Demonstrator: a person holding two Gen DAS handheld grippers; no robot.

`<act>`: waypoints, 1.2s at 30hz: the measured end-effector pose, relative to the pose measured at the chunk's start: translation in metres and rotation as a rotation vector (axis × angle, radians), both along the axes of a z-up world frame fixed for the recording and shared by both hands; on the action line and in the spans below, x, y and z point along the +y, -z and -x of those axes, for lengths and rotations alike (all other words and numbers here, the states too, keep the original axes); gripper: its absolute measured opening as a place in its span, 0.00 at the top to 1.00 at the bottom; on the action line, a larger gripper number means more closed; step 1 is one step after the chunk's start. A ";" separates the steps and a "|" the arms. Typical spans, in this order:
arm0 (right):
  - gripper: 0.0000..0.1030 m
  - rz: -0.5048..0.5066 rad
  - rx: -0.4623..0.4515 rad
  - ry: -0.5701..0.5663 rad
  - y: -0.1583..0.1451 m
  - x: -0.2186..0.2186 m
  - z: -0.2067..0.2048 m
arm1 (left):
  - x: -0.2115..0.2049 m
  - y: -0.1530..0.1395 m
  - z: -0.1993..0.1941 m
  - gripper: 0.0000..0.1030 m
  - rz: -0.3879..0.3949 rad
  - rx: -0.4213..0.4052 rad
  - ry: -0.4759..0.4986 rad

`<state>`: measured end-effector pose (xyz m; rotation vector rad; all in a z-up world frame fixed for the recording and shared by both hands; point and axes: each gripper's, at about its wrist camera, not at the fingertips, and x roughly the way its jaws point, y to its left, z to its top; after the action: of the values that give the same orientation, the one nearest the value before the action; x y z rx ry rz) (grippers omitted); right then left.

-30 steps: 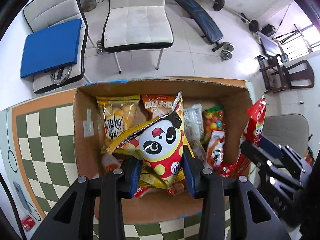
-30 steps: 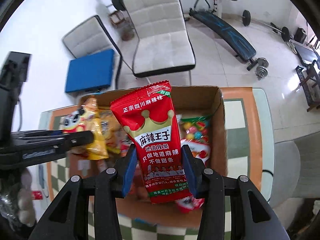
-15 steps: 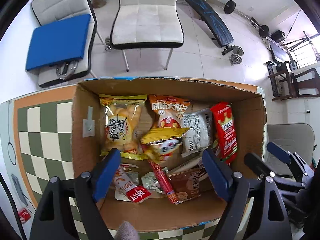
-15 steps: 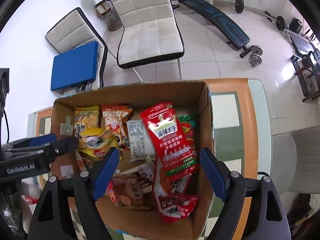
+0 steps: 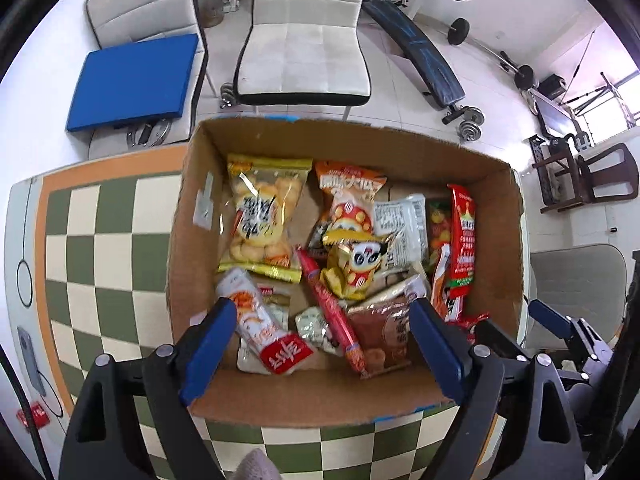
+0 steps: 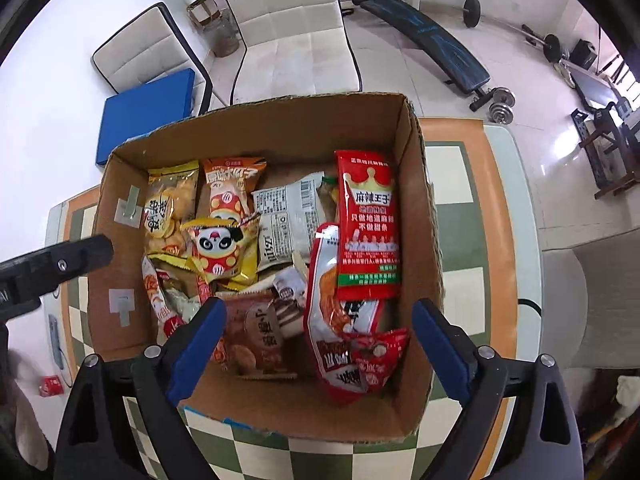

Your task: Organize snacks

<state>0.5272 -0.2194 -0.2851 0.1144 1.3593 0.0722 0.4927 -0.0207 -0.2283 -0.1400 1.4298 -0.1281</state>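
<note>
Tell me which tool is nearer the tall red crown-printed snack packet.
Right. The right tool hovers open just before the tall red crown-printed snack packet; the left tool sits across the box.

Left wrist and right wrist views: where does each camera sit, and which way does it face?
Left wrist: on the left gripper, looking down along its open fingers into the cardboard box; the right gripper shows at lower right.
Right wrist: on the right gripper, looking down along its open fingers from the box's right side; the left gripper enters at left.
Shared: box, panda snack bag, red crown packet, checkered table.
</note>
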 end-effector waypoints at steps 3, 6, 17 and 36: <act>0.06 0.005 -0.014 -0.007 -0.007 0.004 0.011 | 0.002 -0.007 0.016 0.15 -0.015 -0.025 -0.002; 0.06 0.006 -0.042 -0.011 -0.020 0.006 0.023 | 0.003 -0.022 0.035 0.15 -0.027 -0.069 -0.001; 0.05 0.011 -0.203 -0.002 -0.090 0.004 0.100 | 0.007 -0.090 0.116 0.15 -0.059 -0.246 -0.027; 0.04 -0.028 -0.397 0.010 -0.212 0.005 0.251 | 0.000 -0.192 0.244 0.15 -0.087 -0.448 0.003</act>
<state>0.2766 -0.2148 -0.0730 0.1229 0.9620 0.1002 0.2483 -0.0210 -0.0365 -0.0333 0.9869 -0.0922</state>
